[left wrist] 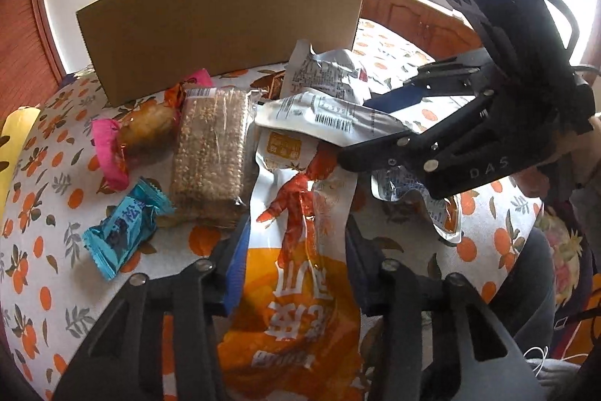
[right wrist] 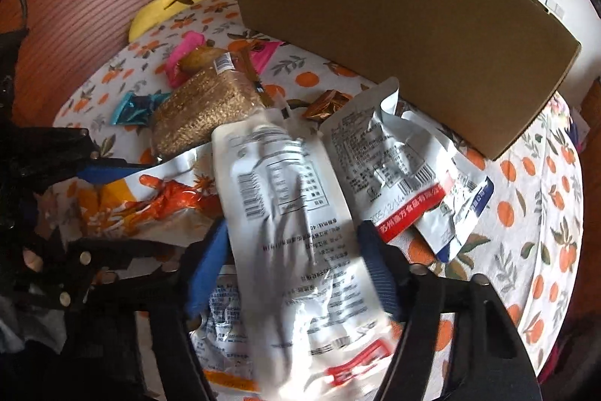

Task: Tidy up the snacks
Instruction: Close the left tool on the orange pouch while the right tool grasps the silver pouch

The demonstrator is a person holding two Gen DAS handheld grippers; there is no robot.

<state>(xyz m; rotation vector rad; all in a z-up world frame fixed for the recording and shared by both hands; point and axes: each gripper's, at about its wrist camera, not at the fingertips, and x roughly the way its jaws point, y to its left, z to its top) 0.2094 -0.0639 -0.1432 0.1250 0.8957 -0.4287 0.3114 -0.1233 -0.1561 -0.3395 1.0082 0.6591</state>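
Note:
An orange-and-white snack bag (left wrist: 300, 250) lies across the orange-print tablecloth (left wrist: 49, 288). My left gripper (left wrist: 296, 258) is shut on the bag, which sits pinched between its blue pads. The same bag (right wrist: 157, 198) and left gripper (right wrist: 157, 209) show at the left of the right wrist view. A white packet with barcodes (right wrist: 293, 205) lies over the pile. My right gripper (right wrist: 293, 262) is shut on this packet, one pad against each long edge. From the left wrist view, the right gripper (left wrist: 355, 130) reaches in from the right and clamps the same packet (left wrist: 319, 119).
A tall cardboard box (left wrist: 225, 25) stands at the back of the table. A grain bar (left wrist: 210, 153), a blue candy (left wrist: 124, 232) and a pink-wrapped pastry (left wrist: 142, 130) lie on the left. Another white packet with a red stripe (right wrist: 383, 153) and a brown candy (right wrist: 326, 104) lie beside the box (right wrist: 394, 25).

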